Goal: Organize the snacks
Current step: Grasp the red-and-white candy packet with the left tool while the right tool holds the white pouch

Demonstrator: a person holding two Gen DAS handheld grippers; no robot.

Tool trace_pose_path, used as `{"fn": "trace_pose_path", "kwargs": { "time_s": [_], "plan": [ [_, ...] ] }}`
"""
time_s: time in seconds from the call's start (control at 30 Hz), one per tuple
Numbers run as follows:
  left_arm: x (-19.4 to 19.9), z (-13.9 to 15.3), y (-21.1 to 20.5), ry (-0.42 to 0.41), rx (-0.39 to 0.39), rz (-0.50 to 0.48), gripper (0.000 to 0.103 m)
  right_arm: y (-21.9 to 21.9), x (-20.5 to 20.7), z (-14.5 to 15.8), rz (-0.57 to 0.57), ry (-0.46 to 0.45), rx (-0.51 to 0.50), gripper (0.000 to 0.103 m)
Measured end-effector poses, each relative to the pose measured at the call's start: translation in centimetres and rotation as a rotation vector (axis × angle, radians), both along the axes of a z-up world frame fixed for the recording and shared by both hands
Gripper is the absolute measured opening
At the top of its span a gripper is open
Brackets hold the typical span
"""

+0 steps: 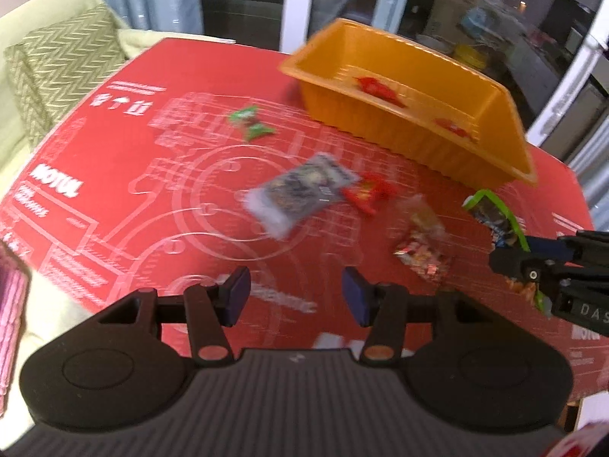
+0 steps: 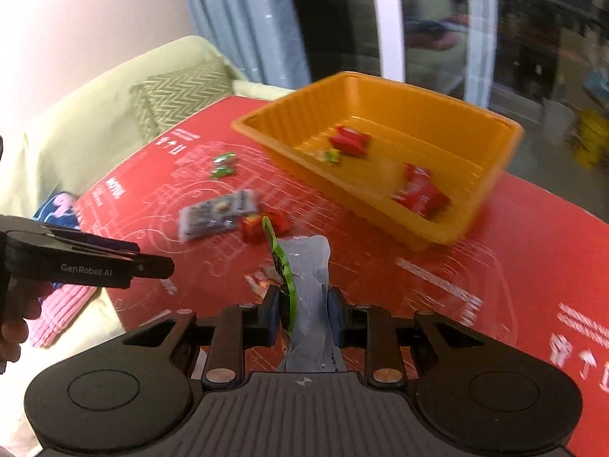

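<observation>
Gripping a green-edged snack pouch (image 2: 304,293), the right hand-held gripper (image 2: 302,316) has its pads pressed on both sides of it; pouch stands up betw. the fingers, above the red tabletop (image 2: 533,251). Left hand-held gripper (image 1: 296,297) hangs open w/ nothing betw. its pads, over the near part of the tabletop. Orange tray (image 2: 506,160) sits at the far side, w/ red wrapped snacks (image 2: 418,190) inside. Loose on the tabletop, in front of the tray: a grey packet (image 1: 300,194), a red snack (image 1: 367,192) touching its right end, a green candy (image 1: 251,122) farther back left, a crinkly clear-and-red packet (image 1: 422,247) to the right. Frames are blurred, so labels can't be read.
</observation>
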State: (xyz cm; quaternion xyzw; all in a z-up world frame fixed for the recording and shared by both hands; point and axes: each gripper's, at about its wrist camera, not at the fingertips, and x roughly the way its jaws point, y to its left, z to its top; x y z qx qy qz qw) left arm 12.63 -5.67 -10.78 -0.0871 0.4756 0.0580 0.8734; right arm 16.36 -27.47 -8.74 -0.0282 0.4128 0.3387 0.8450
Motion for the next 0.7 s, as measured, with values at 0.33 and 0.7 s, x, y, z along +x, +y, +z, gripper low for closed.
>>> {"fn": "trace_pose_path", "kwargs": {
  "time_s": [0.33,0.7],
  "plan": [
    [2.6,-0.9,-5.4,-0.018,-0.031,-0.068,0.051,-3.6,-0.4,0.1,-0.077,0.003,0.003,0.027],
    [5.0,-2.2,-8.1,-0.027,0.018,-0.067,0.051,-5.8,-0.4,0.0,-0.107,0.005,0.007,0.027]
  ]
}}
